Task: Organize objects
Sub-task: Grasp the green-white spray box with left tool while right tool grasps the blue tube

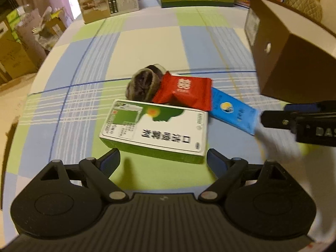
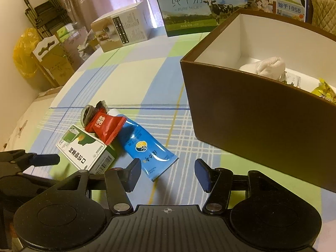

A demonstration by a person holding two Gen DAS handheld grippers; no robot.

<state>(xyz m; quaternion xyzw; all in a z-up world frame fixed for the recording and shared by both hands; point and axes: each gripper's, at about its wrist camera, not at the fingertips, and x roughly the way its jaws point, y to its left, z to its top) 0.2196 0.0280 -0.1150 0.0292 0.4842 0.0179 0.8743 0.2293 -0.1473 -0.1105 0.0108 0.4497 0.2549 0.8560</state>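
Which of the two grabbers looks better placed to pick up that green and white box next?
Probably the left gripper: it is open with the green and white box straight ahead between its fingers. The right gripper faces the blue tube instead.

Red packet [image 1: 184, 92], blue tube [image 2: 145, 147], brown box [image 2: 262, 121] (white inside), checked cloth [image 1: 147, 42]

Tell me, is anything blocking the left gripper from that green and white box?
Nothing visible does. The left gripper is open, with the green and white box right in front of its fingers. The red packet lies at the box's far edge, out of the path.
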